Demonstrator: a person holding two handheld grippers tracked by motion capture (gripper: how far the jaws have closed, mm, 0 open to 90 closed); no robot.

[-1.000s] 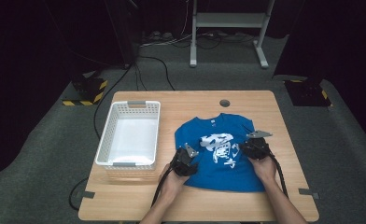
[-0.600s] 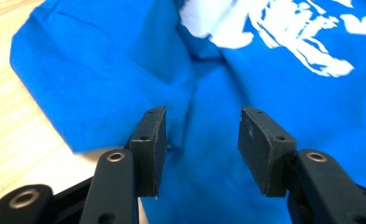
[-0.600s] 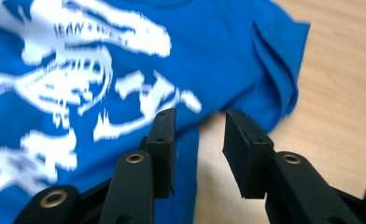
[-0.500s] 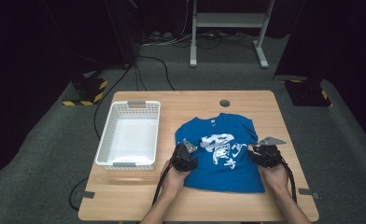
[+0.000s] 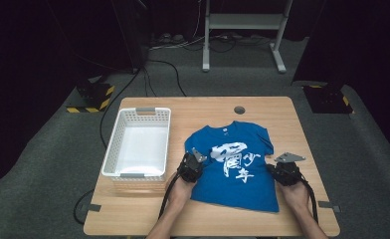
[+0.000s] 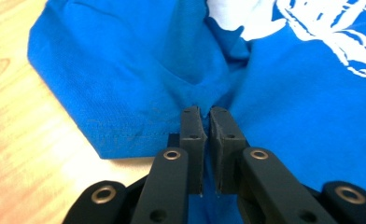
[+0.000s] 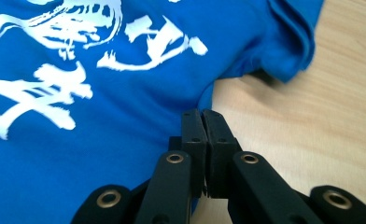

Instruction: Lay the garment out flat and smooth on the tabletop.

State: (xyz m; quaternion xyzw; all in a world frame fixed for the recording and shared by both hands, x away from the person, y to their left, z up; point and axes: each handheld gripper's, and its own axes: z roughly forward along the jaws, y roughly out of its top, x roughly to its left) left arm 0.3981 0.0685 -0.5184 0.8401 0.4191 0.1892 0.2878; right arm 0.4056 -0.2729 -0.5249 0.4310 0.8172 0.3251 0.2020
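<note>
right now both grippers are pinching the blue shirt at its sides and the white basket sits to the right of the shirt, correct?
Not quite: in the high view the white basket sits to the left of the blue shirt, not the right. The rest holds: the left gripper and the right gripper are each closed on the shirt's side edges.

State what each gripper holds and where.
Left gripper pinches the blue T-shirt at its left armpit; right gripper pinches its right side edge.
</note>
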